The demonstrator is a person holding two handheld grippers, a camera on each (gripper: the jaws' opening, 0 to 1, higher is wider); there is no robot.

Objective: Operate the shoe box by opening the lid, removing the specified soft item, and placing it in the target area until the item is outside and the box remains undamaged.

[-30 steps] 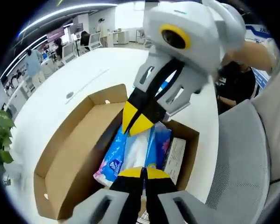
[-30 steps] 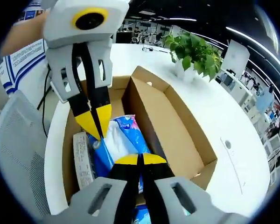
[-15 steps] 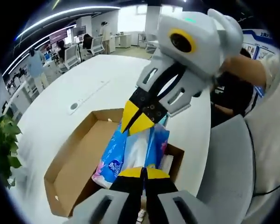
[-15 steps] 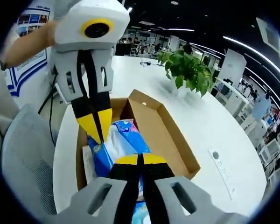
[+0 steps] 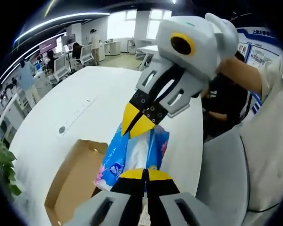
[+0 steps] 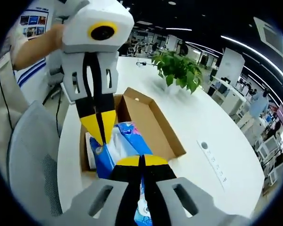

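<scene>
A soft blue and white tissue pack [image 5: 132, 153] hangs in the air between both grippers, well above the open cardboard shoe box [image 5: 73, 181]. My left gripper [image 5: 145, 173] is shut on the pack's near end. My right gripper [image 5: 139, 125] comes in from the upper right and is shut on the pack's far end. In the right gripper view, my right gripper [image 6: 141, 161] pinches the pack [image 6: 125, 141], and the left gripper [image 6: 100, 132] clamps its other end. Below them lies the box [image 6: 146, 117] with its lid folded back.
The box rests on a long white table [image 5: 75, 103] near its edge. A potted plant [image 6: 177, 70] stands on the table beyond the box. A grey mesh chair [image 6: 30, 165] sits beside the table. A person's arm [image 5: 245, 75] holds the right gripper.
Both grippers have risen with the tissue pack, which has come up out of the box. The box now looks smaller and lies further below.
</scene>
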